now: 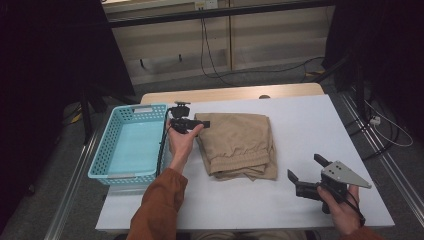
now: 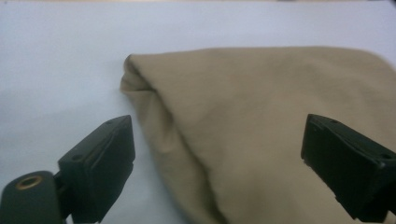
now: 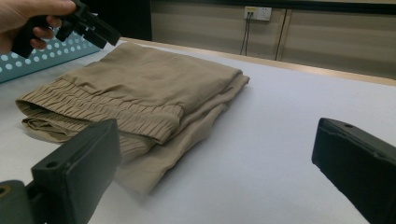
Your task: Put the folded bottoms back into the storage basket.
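While your left tongs [image 1: 202, 123] gape over the folded trousers [image 1: 239, 144], the right tongs [image 1: 306, 173] wait open; basket [image 1: 116, 145] empty, nothing moved yet.

A lab-like recording room: white table [image 1: 310, 130], loose floor cables [image 1: 260, 70] (black curtains either side).

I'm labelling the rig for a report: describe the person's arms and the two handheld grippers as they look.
Both grippers are black with two blocky fingers. The right gripper carries a grey three-cornered plate on top; the left gripper trails a black cable beside the basket. The left arm wears a rust-orange sleeve, and a bit of the same colour shows at the right wrist.
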